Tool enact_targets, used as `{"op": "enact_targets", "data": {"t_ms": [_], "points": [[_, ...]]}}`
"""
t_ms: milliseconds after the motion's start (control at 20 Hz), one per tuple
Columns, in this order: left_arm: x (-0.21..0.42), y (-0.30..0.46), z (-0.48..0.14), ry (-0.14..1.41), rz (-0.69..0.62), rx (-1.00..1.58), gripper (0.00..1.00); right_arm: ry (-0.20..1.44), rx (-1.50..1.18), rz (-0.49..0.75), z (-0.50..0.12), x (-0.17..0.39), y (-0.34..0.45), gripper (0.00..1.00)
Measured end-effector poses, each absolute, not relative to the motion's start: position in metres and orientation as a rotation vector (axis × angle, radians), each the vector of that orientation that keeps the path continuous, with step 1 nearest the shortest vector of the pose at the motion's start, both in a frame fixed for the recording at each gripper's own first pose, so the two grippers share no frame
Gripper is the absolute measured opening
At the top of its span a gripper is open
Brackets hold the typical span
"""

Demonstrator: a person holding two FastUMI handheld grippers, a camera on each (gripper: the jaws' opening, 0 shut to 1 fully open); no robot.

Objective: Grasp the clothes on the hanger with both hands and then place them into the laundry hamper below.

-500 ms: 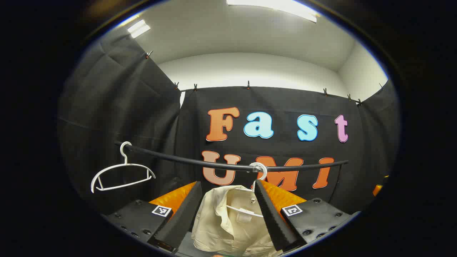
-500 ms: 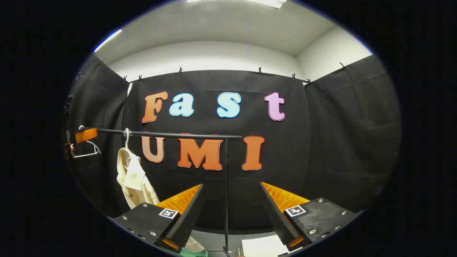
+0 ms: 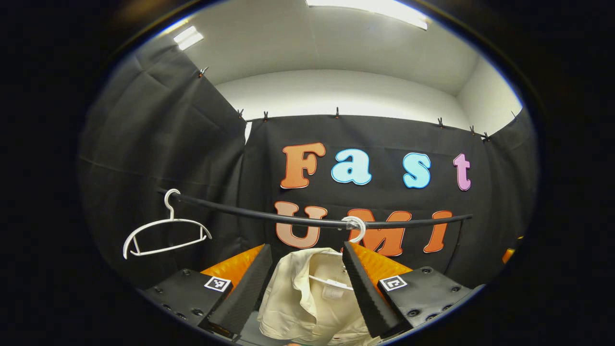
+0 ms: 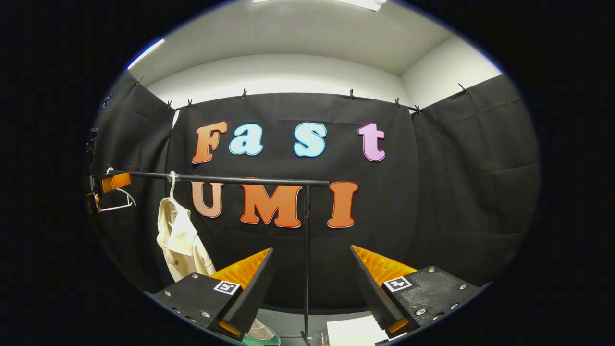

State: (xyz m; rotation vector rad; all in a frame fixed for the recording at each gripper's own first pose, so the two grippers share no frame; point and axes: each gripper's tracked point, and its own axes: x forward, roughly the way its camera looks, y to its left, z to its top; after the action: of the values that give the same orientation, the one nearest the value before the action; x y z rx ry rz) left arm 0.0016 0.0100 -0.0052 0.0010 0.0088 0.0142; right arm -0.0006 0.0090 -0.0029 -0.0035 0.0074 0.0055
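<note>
Left gripper view: shirt (image 3: 312, 298) hangs dead ahead, framed between the parted jaws of the left gripper (image 3: 303, 288), which hold nothing; whether the fingers touch cloth yet can't be told. It's on a white hanger (image 3: 331, 283) hooked on the black rail (image 3: 269, 217), long axis straight down, so the grab probably goes in at the collar/shoulders. Right gripper view: same shirt (image 4: 185, 242) sits well off to the left of the right gripper (image 4: 312, 288), jaws wide apart and empty, the rail's post (image 4: 306, 250) running down between them. So left is much nearer; right likely has to swing across first. Shirt is cream, collared, soft and creased, front open. Spare empty hanger (image 3: 166, 235) farther along the rail. Hamper can't be made out for sure.
</note>
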Motion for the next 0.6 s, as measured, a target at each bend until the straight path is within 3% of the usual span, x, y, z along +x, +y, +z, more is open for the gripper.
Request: {"op": "enact_targets", "data": {"t_ms": [50, 100, 150, 200, 600], "points": [[0.002, 0.012, -0.005, 0.008, 0.016, 0.001, 0.93, 0.008, -0.004, 0.006, -0.003, 0.0, 0.01, 0.93], [0.001, 0.013, -0.005, 0.008, 0.017, 0.001, 0.96, 0.009, -0.004, 0.007, -0.003, 0.0, 0.01, 0.93], [0.001, 0.015, -0.005, 0.008, 0.018, 0.001, 0.93, 0.01, -0.003, 0.007, -0.004, 0.0, 0.012, 0.93], [0.0, 0.017, -0.005, 0.009, 0.019, 0.002, 0.96, 0.011, -0.003, 0.007, -0.003, -0.001, 0.014, 0.93], [0.0, 0.029, -0.007, 0.017, 0.027, 0.002, 0.93, 0.013, -0.002, 0.007, -0.004, -0.005, 0.025, 0.93]]}}
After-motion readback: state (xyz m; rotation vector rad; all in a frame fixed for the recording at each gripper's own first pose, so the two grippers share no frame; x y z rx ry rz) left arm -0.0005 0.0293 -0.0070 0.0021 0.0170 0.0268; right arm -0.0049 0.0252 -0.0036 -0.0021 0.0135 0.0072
